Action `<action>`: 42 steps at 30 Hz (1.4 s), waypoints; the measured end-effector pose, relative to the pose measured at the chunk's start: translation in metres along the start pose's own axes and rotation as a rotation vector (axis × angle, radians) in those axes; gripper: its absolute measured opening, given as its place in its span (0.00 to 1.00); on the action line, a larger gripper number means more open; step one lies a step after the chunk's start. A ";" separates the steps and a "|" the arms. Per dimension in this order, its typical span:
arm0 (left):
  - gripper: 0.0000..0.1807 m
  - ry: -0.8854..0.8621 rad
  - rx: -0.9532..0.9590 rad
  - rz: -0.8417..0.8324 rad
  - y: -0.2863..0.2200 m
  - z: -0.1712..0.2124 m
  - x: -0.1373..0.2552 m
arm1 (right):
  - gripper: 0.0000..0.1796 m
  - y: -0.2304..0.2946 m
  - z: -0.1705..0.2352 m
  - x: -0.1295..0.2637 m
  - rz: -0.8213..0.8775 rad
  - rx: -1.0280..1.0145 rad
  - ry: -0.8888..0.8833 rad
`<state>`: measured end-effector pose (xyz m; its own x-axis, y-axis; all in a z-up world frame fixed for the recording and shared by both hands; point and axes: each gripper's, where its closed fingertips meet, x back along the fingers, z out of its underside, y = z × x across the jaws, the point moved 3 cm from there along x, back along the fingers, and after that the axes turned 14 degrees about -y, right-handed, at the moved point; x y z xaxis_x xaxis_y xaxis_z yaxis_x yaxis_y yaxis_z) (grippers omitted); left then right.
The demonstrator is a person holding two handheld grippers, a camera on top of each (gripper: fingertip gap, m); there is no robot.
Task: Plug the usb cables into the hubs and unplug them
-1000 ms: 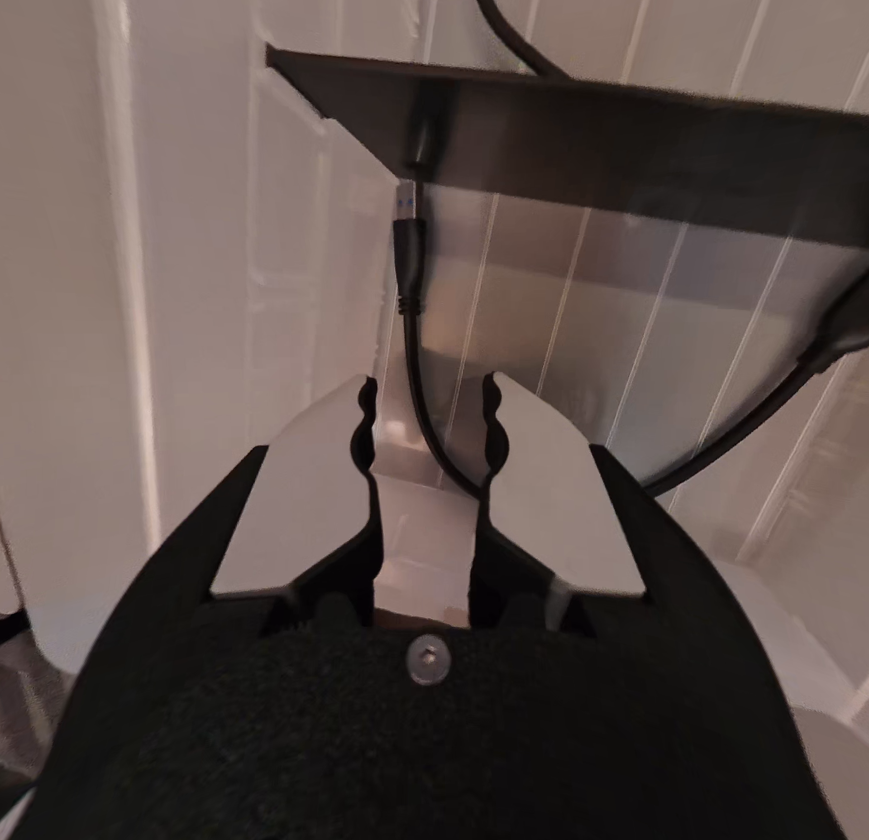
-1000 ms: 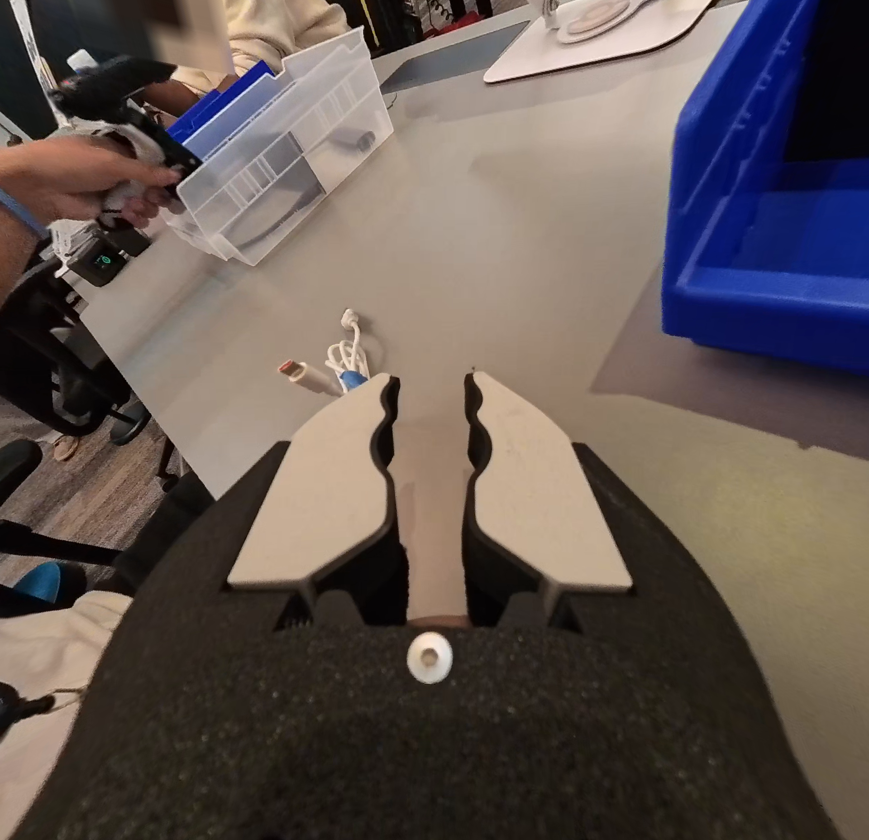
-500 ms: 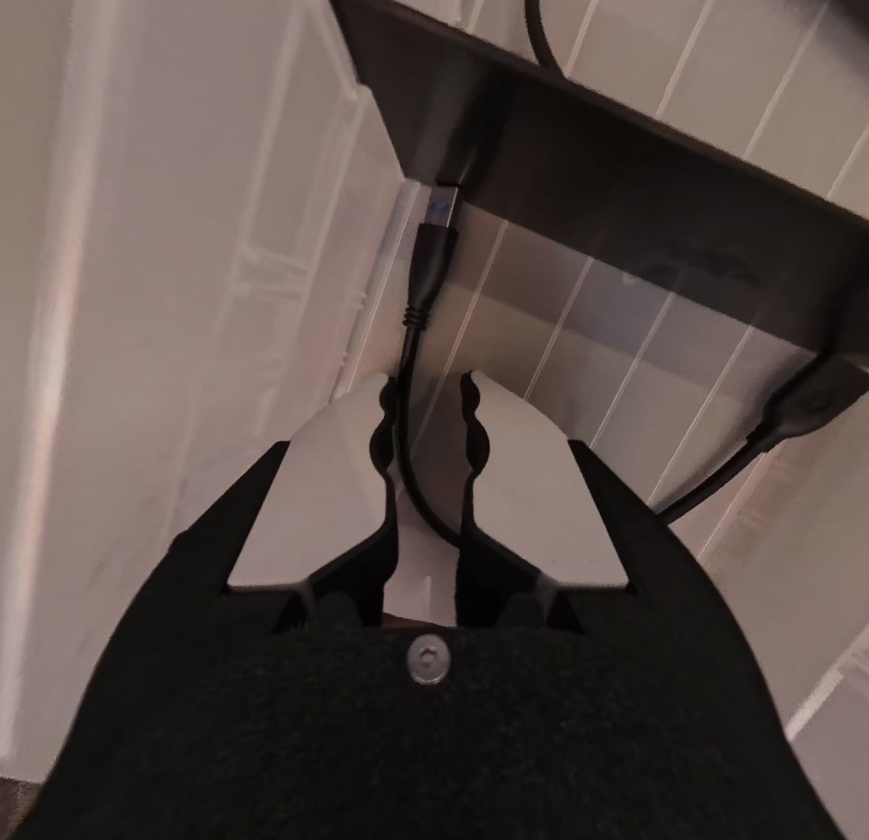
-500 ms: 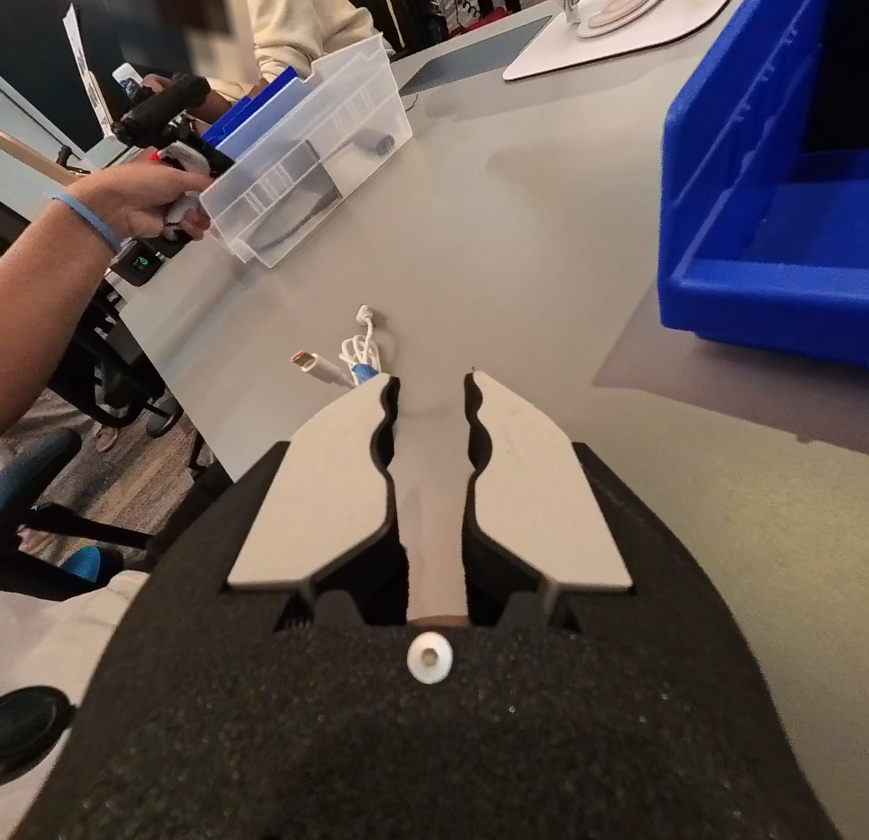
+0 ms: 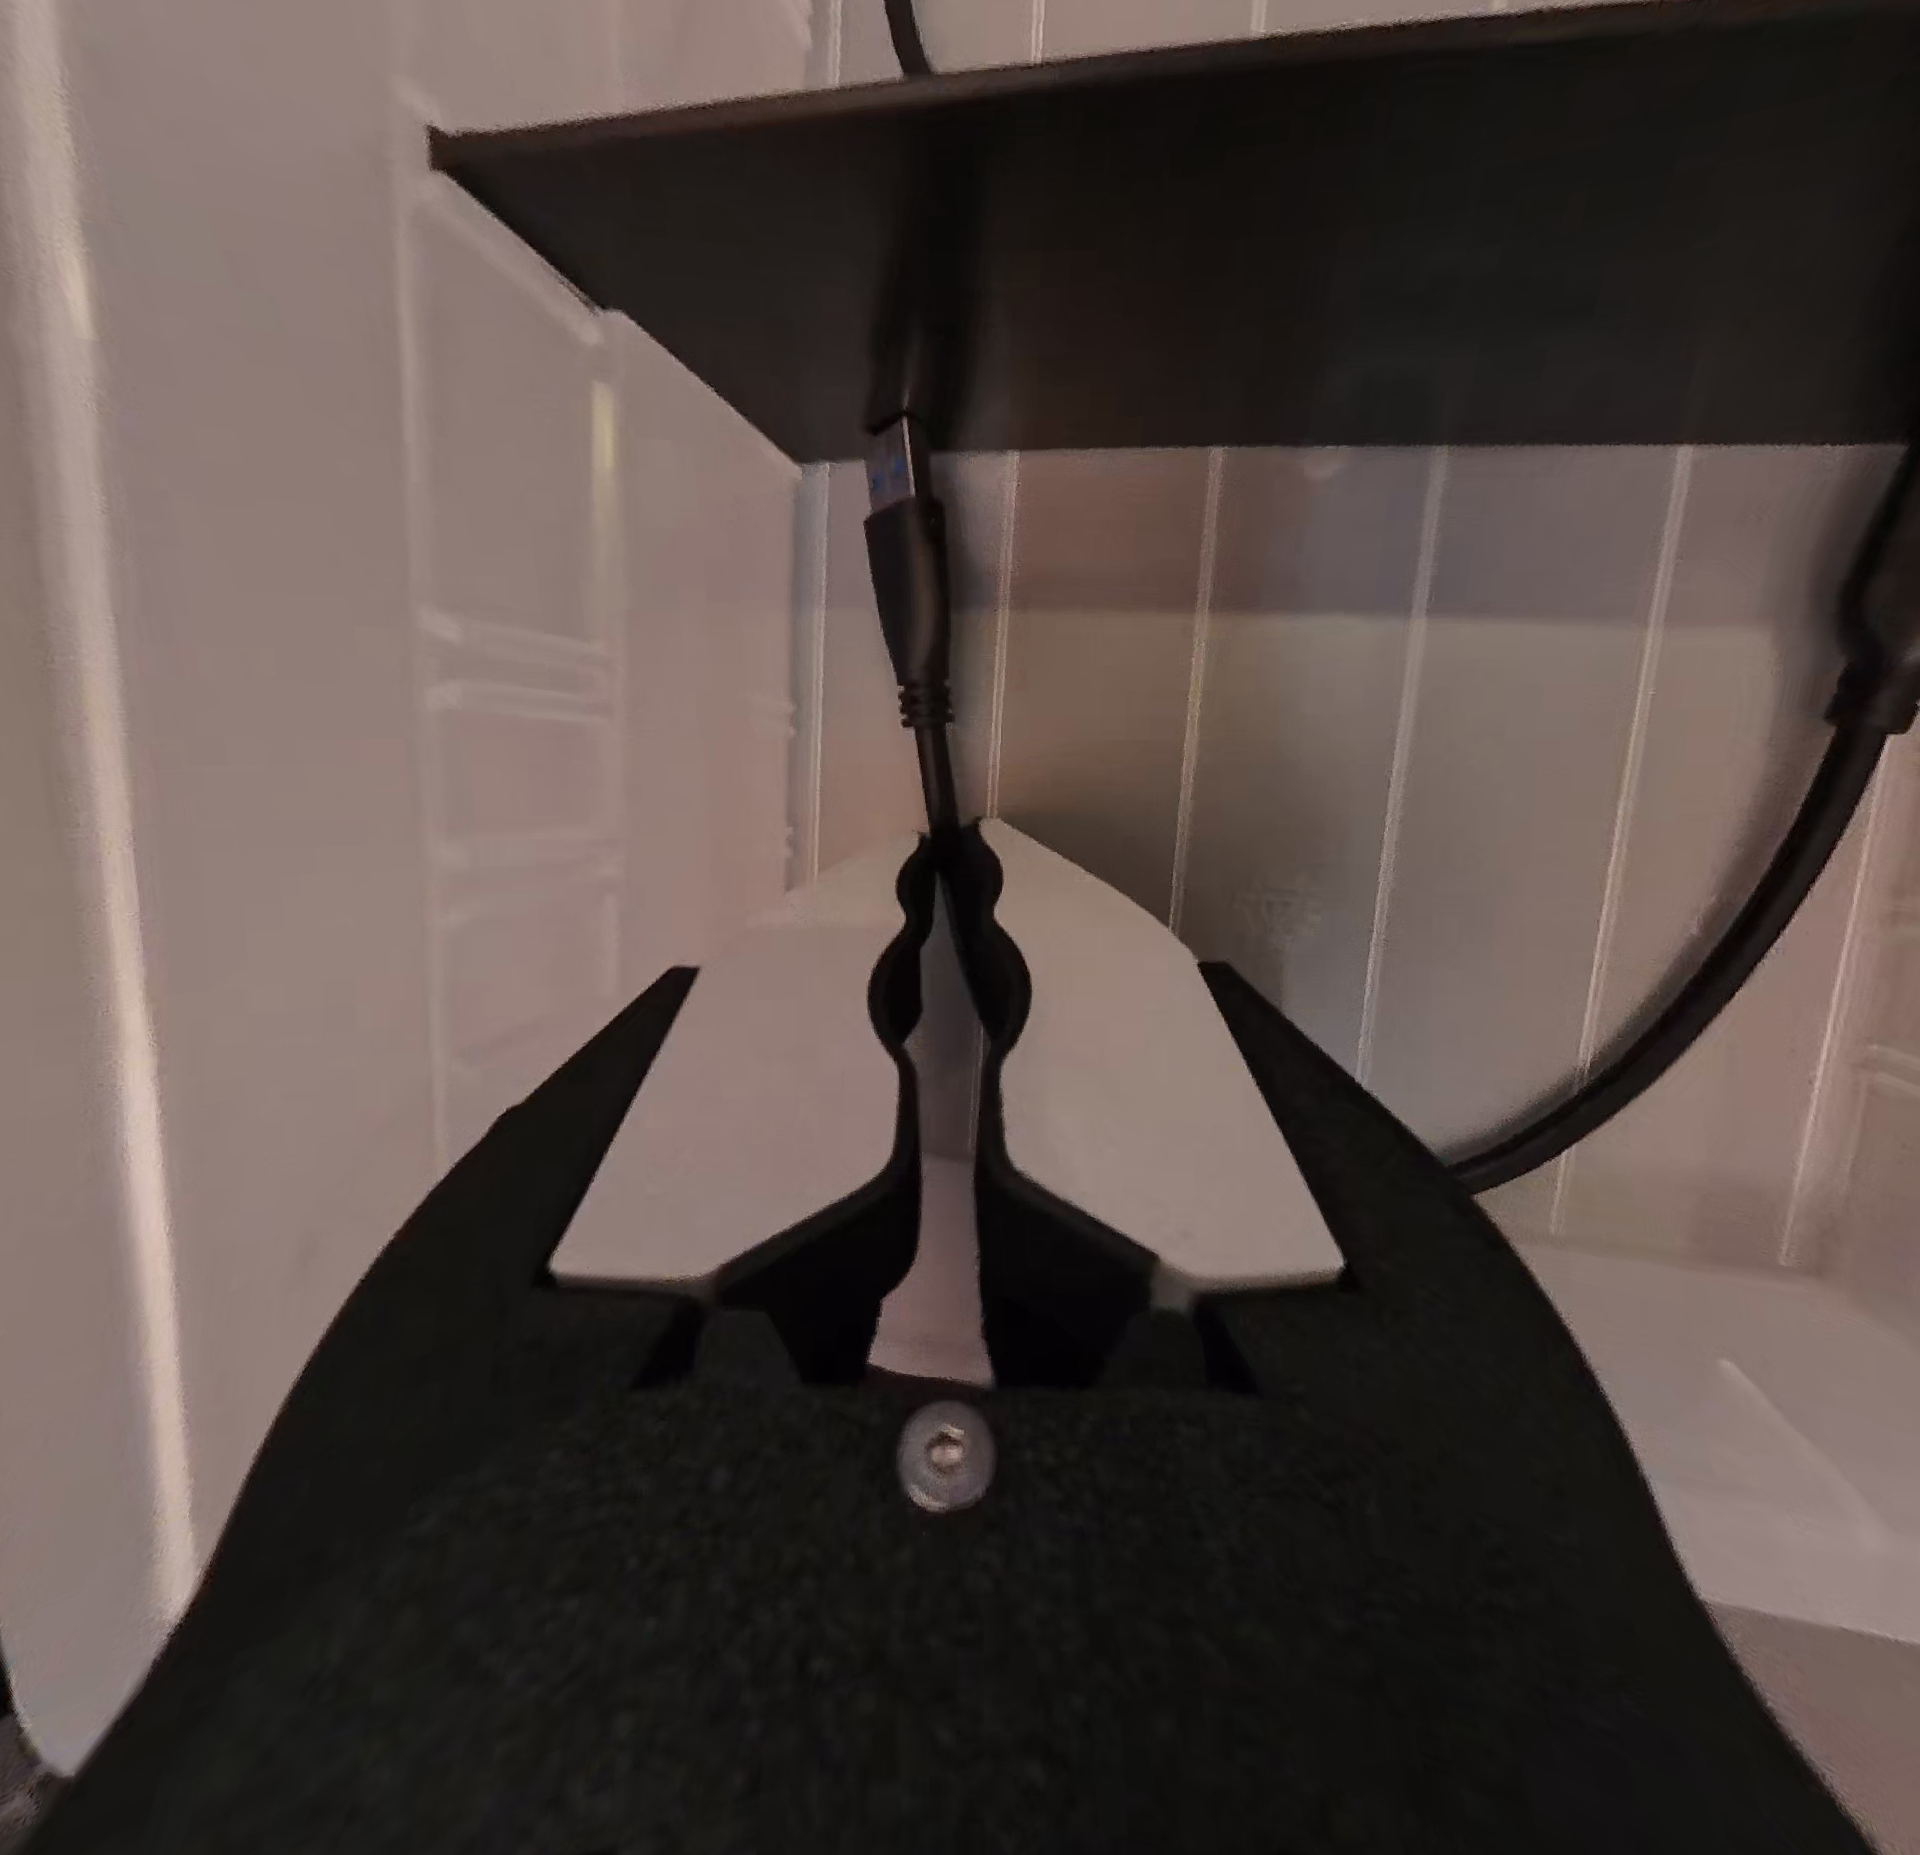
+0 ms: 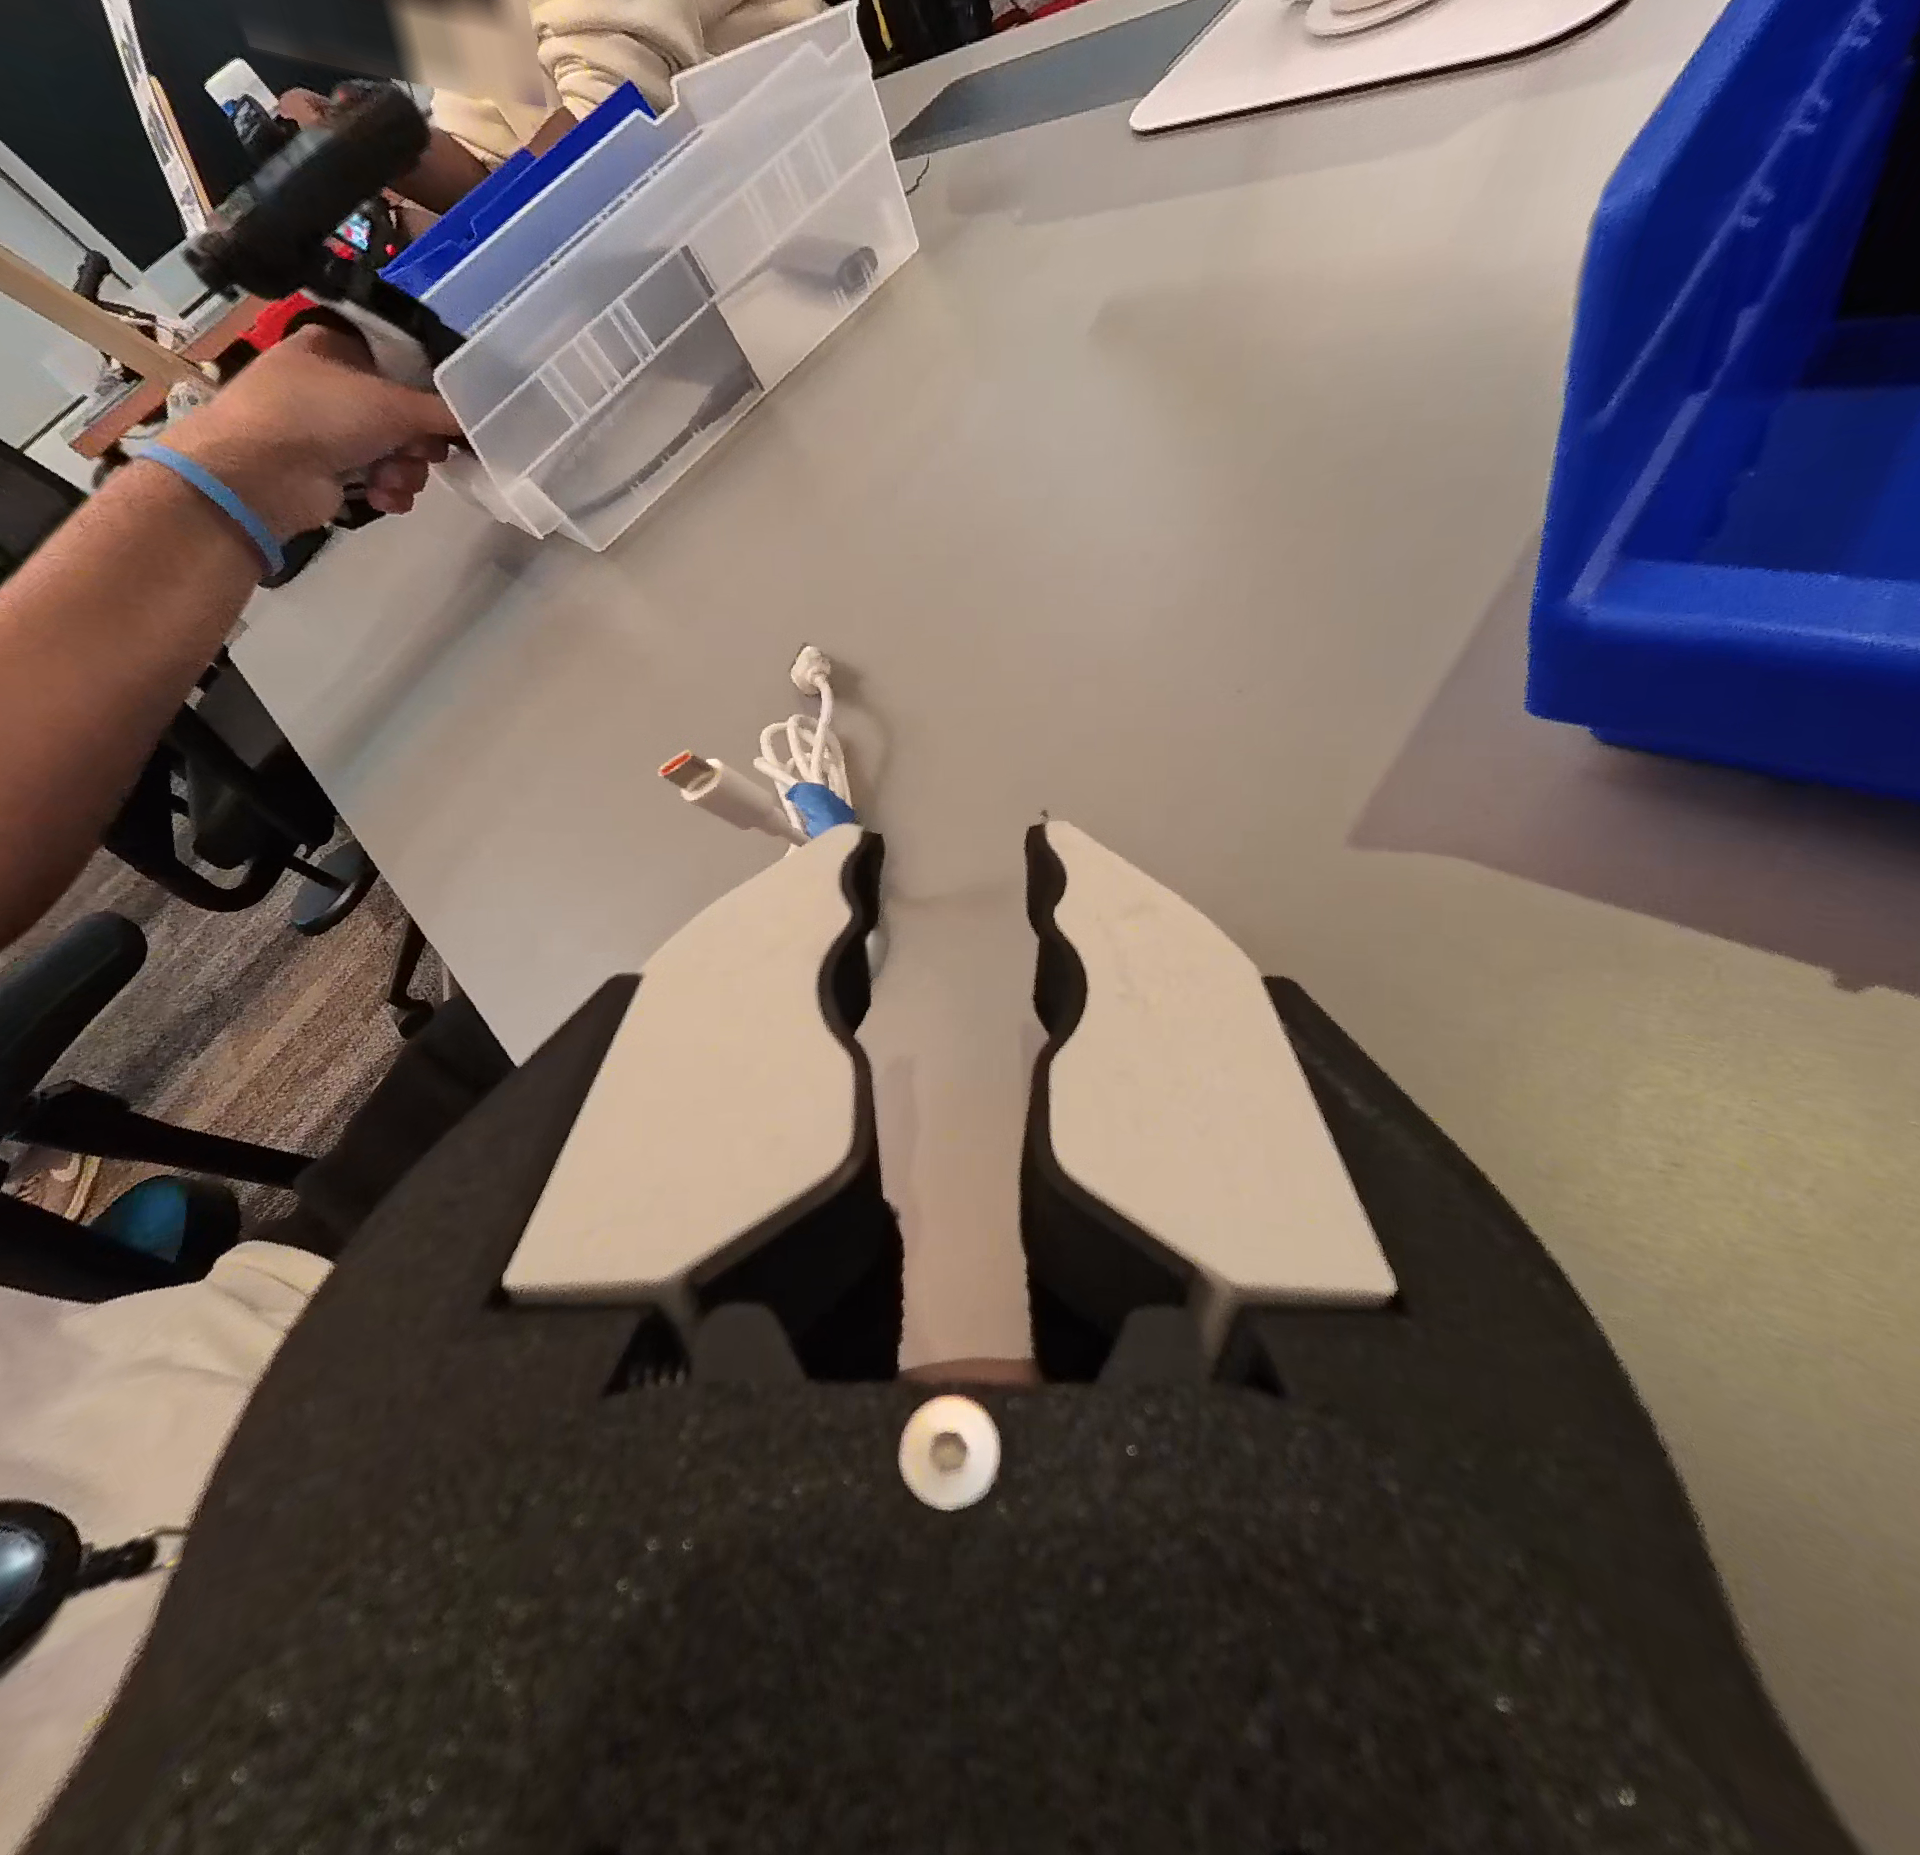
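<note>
In the left wrist view a dark flat hub (image 5: pixel 1351 278) lies inside a clear plastic bin (image 5: pixel 623 662). A black USB plug (image 5: pixel 909 579) sits in its near edge with some metal showing. My left gripper (image 5: pixel 948 855) is shut on the black cable (image 5: pixel 938 787) just below the plug's strain relief. A second black cable (image 5: pixel 1766 818) curves off at the right. In the right wrist view my right gripper (image 6: pixel 954 849) is open and empty above the grey table (image 6: pixel 1143 558). A coiled white cable (image 6: pixel 805 756) with a USB-C plug lies just left of its fingertips.
The clear bin (image 6: pixel 675 278) stands at the table's far left. A hand (image 6: pixel 301 434) holds the left gripper (image 6: pixel 312 195) at its end. A blue bin (image 6: pixel 1745 403) stands at the right, a white pad (image 6: pixel 1403 29) at the back. Office chairs stand beyond the left edge.
My left gripper's jaws have closed from wide open onto the black cable under the plug. The right gripper stays open and has barely shifted over the table.
</note>
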<state>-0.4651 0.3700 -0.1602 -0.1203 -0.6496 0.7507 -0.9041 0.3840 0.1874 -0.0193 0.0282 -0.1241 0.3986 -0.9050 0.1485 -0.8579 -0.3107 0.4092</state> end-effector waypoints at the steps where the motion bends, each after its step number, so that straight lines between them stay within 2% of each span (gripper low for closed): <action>1: 0.02 -0.031 -0.008 0.000 -0.001 -0.001 0.002 | 0.15 -0.001 0.000 0.000 0.002 0.000 0.000; 4: 0.02 -0.134 0.007 -0.011 -0.003 -0.009 0.019 | 0.15 -0.003 -0.001 0.002 0.014 -0.001 -0.007; 6: 0.02 -0.262 0.019 -0.061 0.003 -0.027 0.046 | 0.15 -0.005 -0.002 0.003 0.024 0.003 -0.010; 10: 0.02 -0.475 -0.007 -0.110 0.010 -0.069 0.122 | 0.15 -0.006 -0.003 0.004 0.026 -0.010 -0.018; 13: 0.02 -0.649 -0.022 -0.081 0.000 -0.101 0.195 | 0.15 -0.006 -0.003 0.004 0.024 -0.016 -0.021; 17: 0.02 -0.913 -0.078 -0.018 -0.035 -0.134 0.296 | 0.15 -0.004 -0.003 0.004 0.025 -0.001 -0.015; 20: 0.02 -0.985 -0.099 0.135 -0.079 -0.139 0.329 | 0.15 -0.002 -0.002 0.003 0.020 0.004 -0.011; 23: 0.02 -0.895 -0.084 0.305 -0.130 -0.118 0.300 | 0.15 -0.001 -0.002 0.004 0.019 0.014 -0.009; 27: 0.02 -0.602 0.035 0.532 -0.203 -0.046 0.213 | 0.15 -0.002 -0.002 0.005 0.028 0.026 -0.007; 30: 0.02 -0.424 0.037 0.558 -0.240 0.014 0.161 | 0.15 -0.003 -0.002 0.006 0.031 0.024 -0.011; 32: 0.02 -0.357 0.029 0.536 -0.249 0.039 0.138 | 0.15 -0.004 -0.002 0.007 0.032 0.021 -0.011; 34: 0.02 -0.297 0.021 0.553 -0.260 0.053 0.128 | 0.15 -0.004 -0.002 0.006 0.030 0.019 -0.011; 37: 0.03 -0.304 -0.030 0.499 -0.263 0.059 0.120 | 0.15 -0.003 -0.001 0.006 0.029 0.021 -0.007; 38: 0.05 -0.302 -0.029 0.510 -0.264 0.059 0.120 | 0.15 -0.003 -0.001 0.005 0.030 0.023 -0.005; 39: 0.13 -0.305 -0.012 0.526 -0.265 0.058 0.121 | 0.15 -0.003 -0.001 0.005 0.032 0.026 -0.004; 42: 0.21 -0.369 0.012 0.597 -0.256 0.041 0.137 | 0.15 -0.005 0.000 0.005 0.043 0.037 0.001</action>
<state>-0.2669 0.1554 -0.1311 -0.7270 -0.5109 0.4588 -0.6442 0.7387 -0.1983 -0.0127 0.0253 -0.1256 0.3614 -0.9174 0.1664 -0.8857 -0.2820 0.3687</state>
